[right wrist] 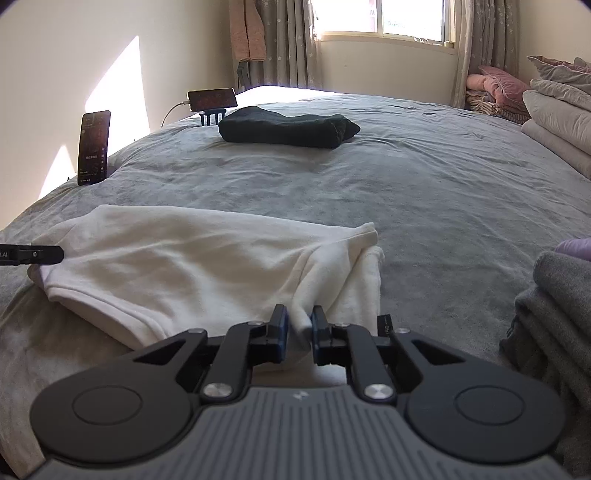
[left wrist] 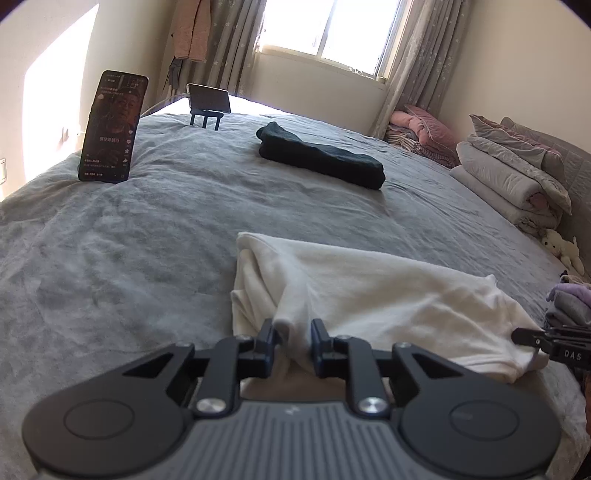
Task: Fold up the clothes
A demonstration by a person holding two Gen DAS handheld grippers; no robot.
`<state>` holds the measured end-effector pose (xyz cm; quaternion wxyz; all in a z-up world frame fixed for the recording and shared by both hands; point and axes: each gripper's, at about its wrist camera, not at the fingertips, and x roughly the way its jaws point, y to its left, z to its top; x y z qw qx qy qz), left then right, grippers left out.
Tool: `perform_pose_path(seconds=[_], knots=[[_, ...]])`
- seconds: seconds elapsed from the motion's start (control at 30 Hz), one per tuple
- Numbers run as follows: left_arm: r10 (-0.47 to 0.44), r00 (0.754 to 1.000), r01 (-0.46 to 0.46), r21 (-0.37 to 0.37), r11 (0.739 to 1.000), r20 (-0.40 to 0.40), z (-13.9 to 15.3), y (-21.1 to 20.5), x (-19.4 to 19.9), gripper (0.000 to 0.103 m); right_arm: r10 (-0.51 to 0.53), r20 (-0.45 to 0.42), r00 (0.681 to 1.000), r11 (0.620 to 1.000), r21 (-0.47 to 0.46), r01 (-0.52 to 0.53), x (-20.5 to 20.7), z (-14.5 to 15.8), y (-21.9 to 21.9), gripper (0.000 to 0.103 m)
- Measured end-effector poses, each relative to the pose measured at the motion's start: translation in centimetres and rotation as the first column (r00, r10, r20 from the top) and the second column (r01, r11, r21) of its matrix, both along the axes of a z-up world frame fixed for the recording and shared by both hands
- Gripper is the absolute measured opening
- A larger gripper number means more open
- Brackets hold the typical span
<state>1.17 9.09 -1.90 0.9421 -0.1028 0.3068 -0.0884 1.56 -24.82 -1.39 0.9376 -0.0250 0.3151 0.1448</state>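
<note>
Each hand-held gripper, left (left wrist: 292, 345) and right (right wrist: 298, 332), is clamped on a thin pinch of the white garment (left wrist: 369, 295); pulling unevenly could slip it free.

Light source: we see daylight flooding through the window (left wrist: 332, 29), blown out white.
Wall (right wrist: 74, 55): bright sun patches.
Bed (left wrist: 147, 240): softly lit.
Edges: fisheye bending, dark corners.
Focus: slightly soft.
</note>
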Motion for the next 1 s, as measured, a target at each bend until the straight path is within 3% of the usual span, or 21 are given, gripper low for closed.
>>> perform_pose_path(seconds=[0.27,0.47,0.7,0.8,0.9,1.0], knots=[[0.007,0.999,-0.006,-0.007,1.000,0.044,1.1,0.1,-0.8,0.016,-0.017,0.034,0.999,0.999,0.030,0.016,-0.8,1.0,-0.6,0.009],[0.001,0.999,0.002,0.061,0.998,-0.043,-0.3,-0.3,-0.1,0.017,-0.014,0.000,1.000,1.000,-0.019,0.014,-0.4,-0.1,-0.3,0.009],[0.027,0.999,-0.030,0.146,0.989,0.021,0.1,-0.8,-0.6,0.042,-0.010,0.009,1.000,0.999,-0.040,0.011,-0.5,-0.2,0.1,0.013],[0.052,0.995,-0.065,0.162,0.985,0.082,0.7,-0.7,-1.0,0.050,-0.015,0.019,1.000,0.999,-0.043,0.016,-0.7,0.1,0.0,0.022],[0.041,0.991,-0.061,0.154,0.986,0.124,1.3,-1.2,-1.2,0.052,-0.041,0.054,0.998,0.999,-0.018,0.042,-0.9,0.9,-0.4,0.030],[0.026,0.986,-0.050,0.144,0.988,0.163,1.8,-1.8,-1.3,0.053,-0.063,0.098,0.993,0.998,0.026,0.061,-1.1,1.6,-0.8,0.032]])
